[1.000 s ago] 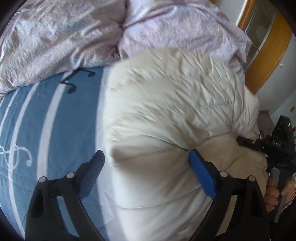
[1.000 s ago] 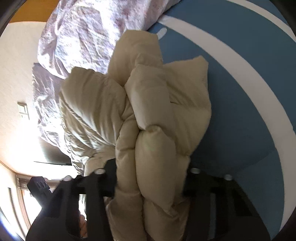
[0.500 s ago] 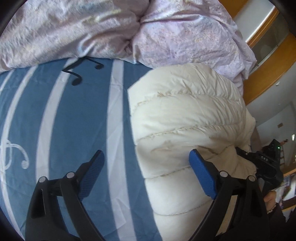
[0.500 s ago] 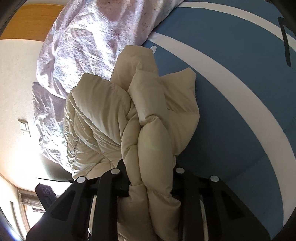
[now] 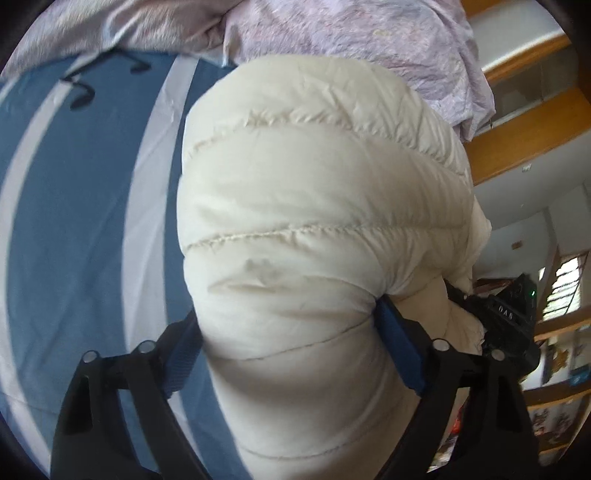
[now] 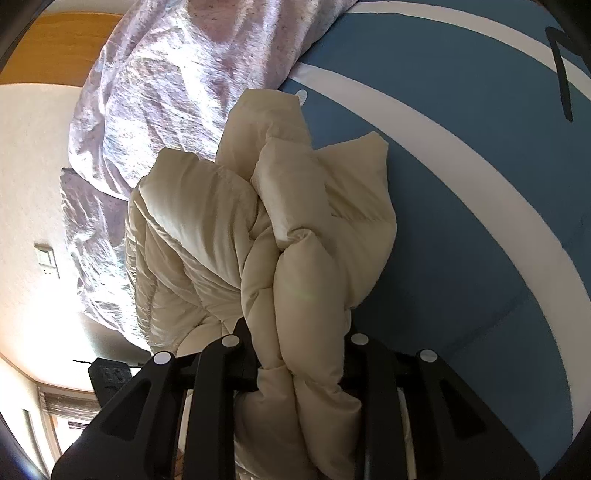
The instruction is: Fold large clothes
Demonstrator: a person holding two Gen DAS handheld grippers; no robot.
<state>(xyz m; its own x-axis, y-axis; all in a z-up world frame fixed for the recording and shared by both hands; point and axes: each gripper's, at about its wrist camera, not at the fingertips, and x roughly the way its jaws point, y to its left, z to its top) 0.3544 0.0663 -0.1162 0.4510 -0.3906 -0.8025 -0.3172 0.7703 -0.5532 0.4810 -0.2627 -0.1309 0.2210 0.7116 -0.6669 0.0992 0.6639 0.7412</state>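
Observation:
A cream quilted puffer jacket [image 5: 317, 206] lies bunched on a blue bed sheet with white stripes [image 5: 74, 206]. My left gripper [image 5: 288, 343] has its blue-padded fingers [image 5: 397, 343] spread wide around a thick fold of the jacket, touching it on both sides. My right gripper [image 6: 295, 354] is shut on a gathered bundle of the jacket [image 6: 303, 258] and holds it up off the sheet [image 6: 480, 184]. The right gripper also shows in the left wrist view [image 5: 506, 314], at the jacket's right end.
A crumpled lilac duvet [image 5: 332, 33] is piled along the far side of the bed, also in the right wrist view [image 6: 166, 92]. Wooden door frames and shelves [image 5: 524, 122] stand beyond the bed's right edge.
The left gripper moved from beside the jacket onto it; its fingers now straddle a thick fold. The right gripper closed tighter on its bundle and lifted it slightly.

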